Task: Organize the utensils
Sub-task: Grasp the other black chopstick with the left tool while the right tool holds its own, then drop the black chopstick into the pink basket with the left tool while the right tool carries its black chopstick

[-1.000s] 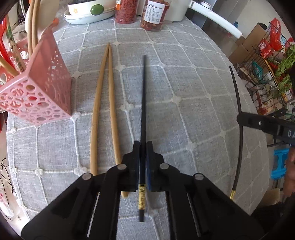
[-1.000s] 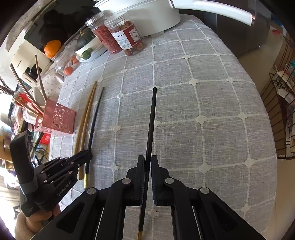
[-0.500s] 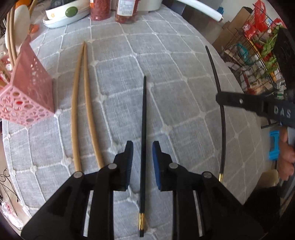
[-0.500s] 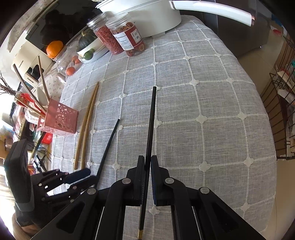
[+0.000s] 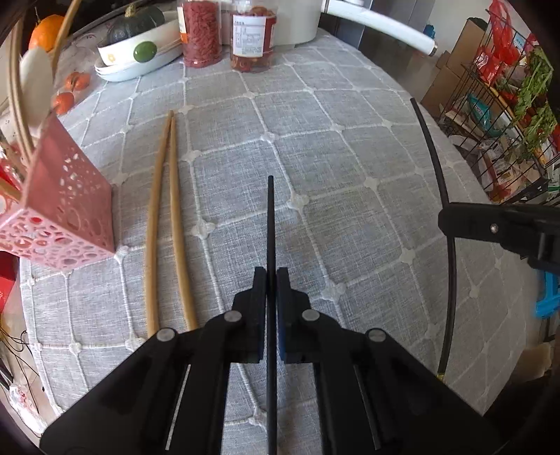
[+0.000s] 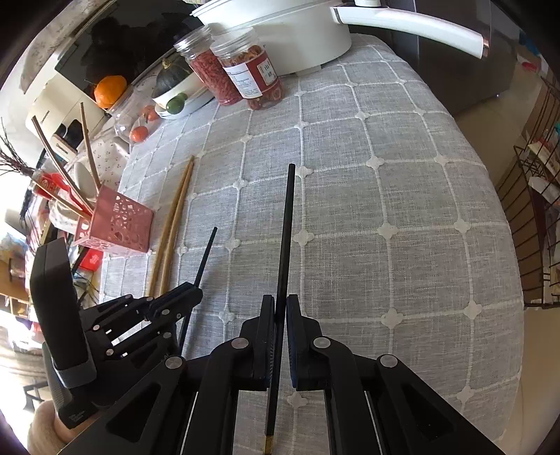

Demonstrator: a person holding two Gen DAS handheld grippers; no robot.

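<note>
Your left claw is closed on one black chopstick, which runs straight up the middle of the left wrist frame with its tip over the grey checked bench. Your right claw is clamped on the second black chopstick, centred in the right wrist frame; its gold-banded end shows at the bottom edge. Both sticks seem lifted or about to lift, though contact with the cloth is hard to judge.

You look to be at the pick-up step for the black pair, with delivery to the holder not yet made. The next move probably calls for carrying each stick toward the pink perforated holder at the left of the left wrist frame, tipping it upright, and lowering it into the open top without knocking the light holder over.

Two wooden chopsticks lie on the cloth side by side just right of the holder, apart from both claws; they remain to be collected.

The holder already has several long brown sticks leaning out of it, seen at the left of the right wrist frame. At the upper left, a white bowl holds a dark squash and a green fruit, and two clear jars hold red dried goods.
</note>
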